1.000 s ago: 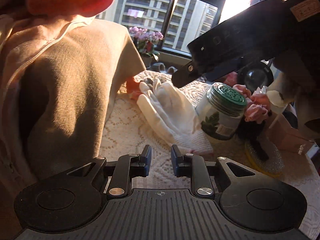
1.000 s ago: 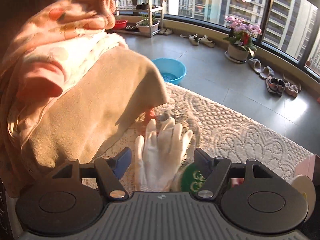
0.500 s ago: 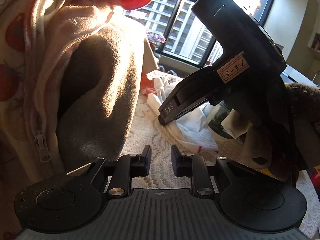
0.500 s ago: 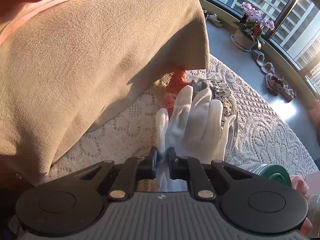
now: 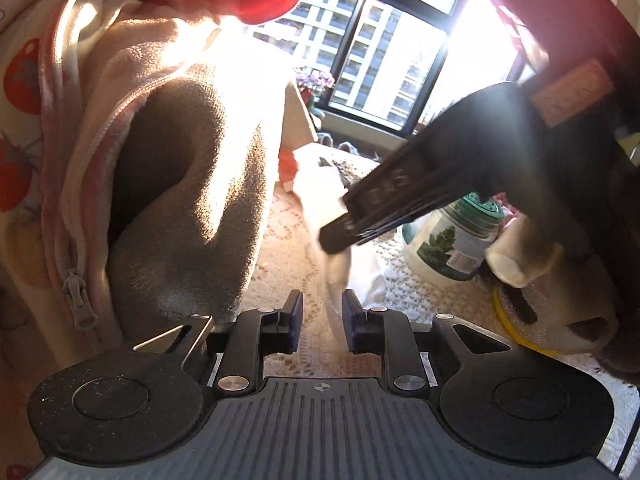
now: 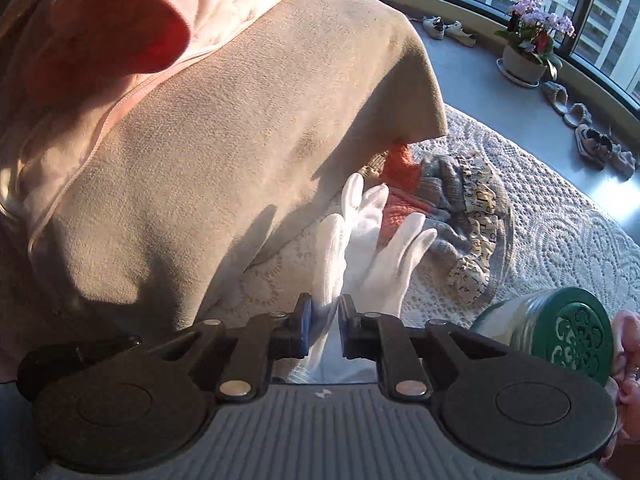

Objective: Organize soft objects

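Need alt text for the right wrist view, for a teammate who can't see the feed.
The right gripper is shut on a white glove, whose fingers splay forward over a lace tablecloth. A beige fleece garment fills the left; a green-lidded jar sits at right.

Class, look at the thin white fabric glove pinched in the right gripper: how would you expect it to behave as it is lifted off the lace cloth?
The thin white fabric glove will probably hang limp: its fingers already splay and bend unevenly. It looks light, so the right gripper, shut on its cuff, should carry it easily. Trailing fingertips may drag over the orange knit.
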`<move>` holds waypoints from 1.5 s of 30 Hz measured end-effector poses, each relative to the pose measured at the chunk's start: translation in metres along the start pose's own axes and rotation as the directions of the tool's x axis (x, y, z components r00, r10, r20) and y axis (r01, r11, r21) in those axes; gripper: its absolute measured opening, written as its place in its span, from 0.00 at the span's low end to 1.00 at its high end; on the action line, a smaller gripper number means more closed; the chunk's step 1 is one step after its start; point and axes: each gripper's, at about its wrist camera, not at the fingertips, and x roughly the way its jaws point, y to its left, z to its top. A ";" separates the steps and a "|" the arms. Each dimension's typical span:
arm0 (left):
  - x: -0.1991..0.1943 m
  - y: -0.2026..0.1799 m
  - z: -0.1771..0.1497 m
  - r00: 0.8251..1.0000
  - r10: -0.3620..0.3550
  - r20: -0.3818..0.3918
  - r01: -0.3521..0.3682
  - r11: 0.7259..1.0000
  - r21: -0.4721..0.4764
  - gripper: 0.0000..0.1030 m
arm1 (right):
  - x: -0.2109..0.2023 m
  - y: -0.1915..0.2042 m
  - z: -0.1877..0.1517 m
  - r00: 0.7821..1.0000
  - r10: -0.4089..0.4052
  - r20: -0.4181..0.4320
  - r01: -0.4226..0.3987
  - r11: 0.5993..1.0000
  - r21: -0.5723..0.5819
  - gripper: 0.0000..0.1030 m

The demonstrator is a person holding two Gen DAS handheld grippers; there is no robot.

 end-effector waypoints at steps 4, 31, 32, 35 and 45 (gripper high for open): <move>-0.001 0.001 0.005 1.000 0.022 0.017 -0.022 1.000 -0.017 0.23 | -0.035 -0.023 -0.016 0.998 -0.003 0.064 0.001 1.000 0.029 0.25; 0.055 -0.067 0.007 0.911 0.412 0.035 -0.398 0.851 0.343 0.28 | -0.042 -0.097 -0.162 0.975 0.016 0.223 -0.025 0.999 0.037 0.52; 0.053 -0.062 0.007 0.907 0.419 0.035 -0.407 0.852 0.330 0.28 | -0.041 -0.096 -0.163 0.973 0.019 0.231 -0.028 0.999 0.034 0.53; 0.046 -0.051 0.009 0.900 0.435 0.033 -0.425 0.860 0.282 0.28 | -0.040 -0.095 -0.168 0.967 0.032 0.253 -0.039 0.999 0.023 0.59; 0.024 -0.021 0.009 0.953 0.303 -0.004 -0.303 0.952 -0.048 0.26 | -0.036 -0.086 -0.174 0.958 0.035 0.284 -0.033 0.999 -0.011 0.73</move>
